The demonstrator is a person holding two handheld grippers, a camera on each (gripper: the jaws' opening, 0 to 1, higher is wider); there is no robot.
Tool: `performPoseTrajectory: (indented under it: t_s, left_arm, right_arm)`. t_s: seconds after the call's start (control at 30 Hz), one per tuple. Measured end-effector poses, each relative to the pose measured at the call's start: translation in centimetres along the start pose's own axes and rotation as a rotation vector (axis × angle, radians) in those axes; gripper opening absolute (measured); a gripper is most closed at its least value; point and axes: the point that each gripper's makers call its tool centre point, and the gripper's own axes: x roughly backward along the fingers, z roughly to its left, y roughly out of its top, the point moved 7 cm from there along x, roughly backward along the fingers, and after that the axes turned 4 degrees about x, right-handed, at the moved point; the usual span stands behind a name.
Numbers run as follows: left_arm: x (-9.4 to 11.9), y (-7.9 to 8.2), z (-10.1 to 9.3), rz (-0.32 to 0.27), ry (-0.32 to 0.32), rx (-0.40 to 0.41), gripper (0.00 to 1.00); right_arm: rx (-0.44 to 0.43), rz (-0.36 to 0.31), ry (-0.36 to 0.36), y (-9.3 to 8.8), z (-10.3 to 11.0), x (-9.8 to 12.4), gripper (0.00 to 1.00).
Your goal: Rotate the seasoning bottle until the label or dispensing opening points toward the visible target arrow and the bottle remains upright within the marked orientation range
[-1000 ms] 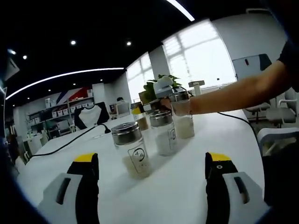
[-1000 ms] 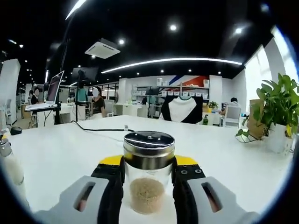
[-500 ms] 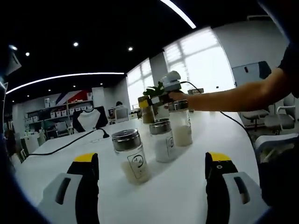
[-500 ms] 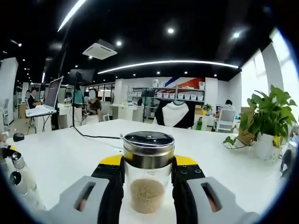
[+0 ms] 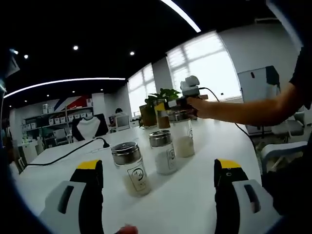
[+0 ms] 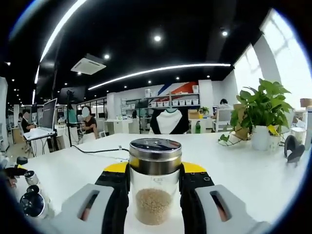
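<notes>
Lifted higher than a second ago: seasoning bottle now raised off the white worktop, clamped between the jaws of the right tool. Upright, long axis vertical, steel cap on top; label direction not readable. In left gripper view, held out on an extended arm beyond three standing jars. Left tool spread wide, holding nothing.
</notes>
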Motion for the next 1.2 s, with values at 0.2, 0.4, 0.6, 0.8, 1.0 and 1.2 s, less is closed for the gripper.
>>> performPoseTrajectory:
  t_s: [0.2, 0.4, 0.6, 0.8, 1.0, 1.2]
  left_arm:
    - [0.3, 1.7, -0.1, -0.067, 0.018, 0.012, 1.00]
    - [0.3, 2.4, -1.4, -0.087, -0.026, 0.015, 1.00]
    - [0.0, 2.7, -3.6, -0.092, -0.123, -0.013, 1.00]
    - [-0.6, 3.2, -4.8, -0.093, -0.150, -0.084, 0.99]
    - [-1.0, 3.5, -5.6, -0.107, -0.179, -0.067, 0.99]
    - [-1.7, 2.8, -5.9, -0.109, -0.197, -0.015, 0.96]
  right_arm:
    - [0.041, -0.040, 0.008, 0.0, 0.6, 2.6, 0.37]
    - [0.016, -0.068, 0.042, -0.2, 1.7, 4.9, 0.37]
    - [0.039, -0.075, 0.039, -0.8, 3.0, 7.3, 0.37]
    - [0.069, -0.071, 0.044, -1.9, 3.8, 9.2, 0.37]
    - [0.034, -0.082, 0.085, -2.5, 4.3, 10.5, 0.37]
    - [0.037, -0.084, 0.217, -1.7, 5.4, 11.9, 0.37]
